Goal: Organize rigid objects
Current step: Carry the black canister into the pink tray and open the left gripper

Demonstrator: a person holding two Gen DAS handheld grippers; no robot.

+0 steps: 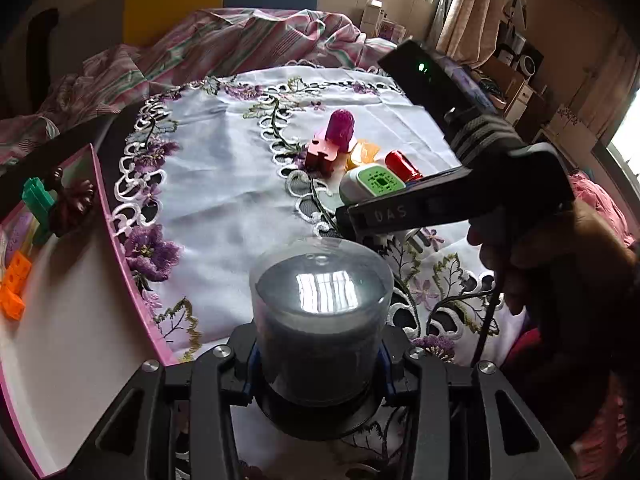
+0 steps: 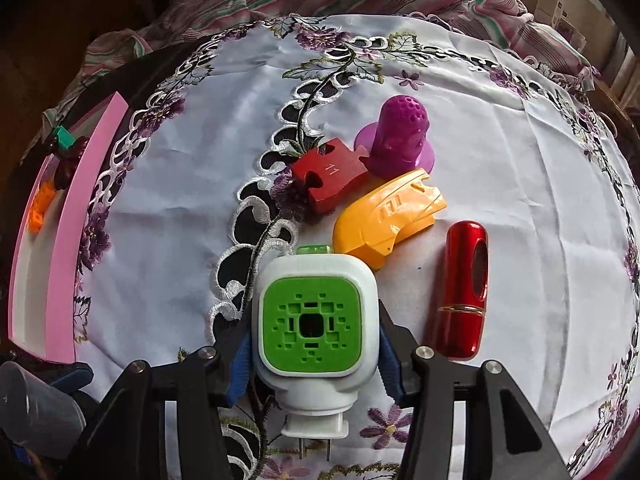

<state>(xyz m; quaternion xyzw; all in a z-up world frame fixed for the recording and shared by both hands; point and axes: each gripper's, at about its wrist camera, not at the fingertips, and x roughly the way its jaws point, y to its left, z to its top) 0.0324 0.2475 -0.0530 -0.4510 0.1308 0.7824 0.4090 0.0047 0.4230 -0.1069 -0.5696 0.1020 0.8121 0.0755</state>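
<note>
Plastic, light and stiff, the white-and-green plug-in unit [image 2: 316, 328] sits clenched by its flat sides between the right fingers [image 2: 390, 354], while the left fingers [image 1: 250, 364] grasp a slippery clear cup [image 1: 320, 320].

Window daylight glares on the clear cup [image 1: 320, 300]; fisheye edges dark.

"11" on red puzzle piece [image 2: 330, 180], "DAS" (gripper finger [image 1: 400, 212])

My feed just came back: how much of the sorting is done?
Done: green and orange blocks lie in the pink tray. In hand: left tongs grip a clear cup; right tongs flank the white-green plug. Left: puzzle piece, purple toy, yellow shell, red tube.
</note>
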